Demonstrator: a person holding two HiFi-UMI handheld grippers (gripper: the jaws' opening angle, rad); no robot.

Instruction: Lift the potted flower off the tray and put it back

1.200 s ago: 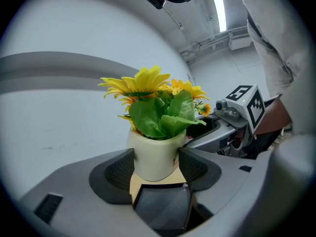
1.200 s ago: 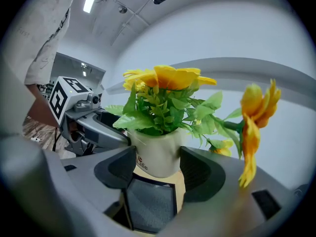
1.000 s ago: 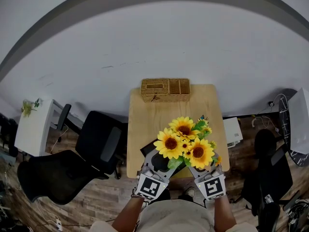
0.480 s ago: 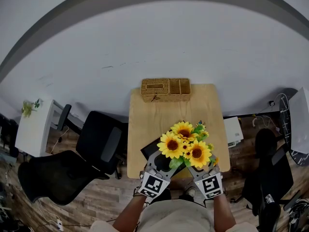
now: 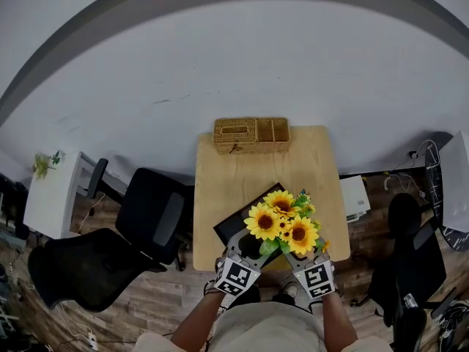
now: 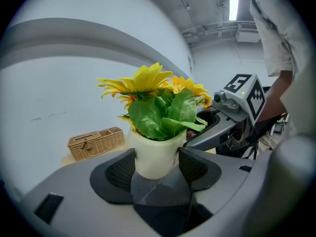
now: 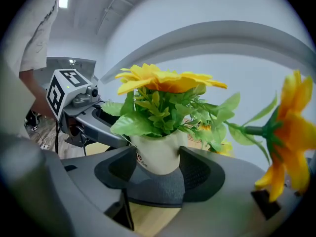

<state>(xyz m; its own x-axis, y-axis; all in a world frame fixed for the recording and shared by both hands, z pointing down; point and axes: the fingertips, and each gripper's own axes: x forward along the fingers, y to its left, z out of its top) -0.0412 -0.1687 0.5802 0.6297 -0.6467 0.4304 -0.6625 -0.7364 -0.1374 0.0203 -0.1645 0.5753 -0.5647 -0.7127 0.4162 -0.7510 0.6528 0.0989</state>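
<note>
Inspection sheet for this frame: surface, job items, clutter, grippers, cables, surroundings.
Surface: light wooden table against a pale wall.
Job's things: potted flower, upright, yellow blooms in a white pot, over the dark tray; cannot tell whether it touches the tray.
Clutter: wicker basket at the table's far edge.
Grippers: left gripper and right gripper each shut on the potted flower's pot, jaws against its sides.
Cables: loose cables on the floor at right; nothing seen on the table.
Surroundings: black office chair at left, wood floor.
</note>
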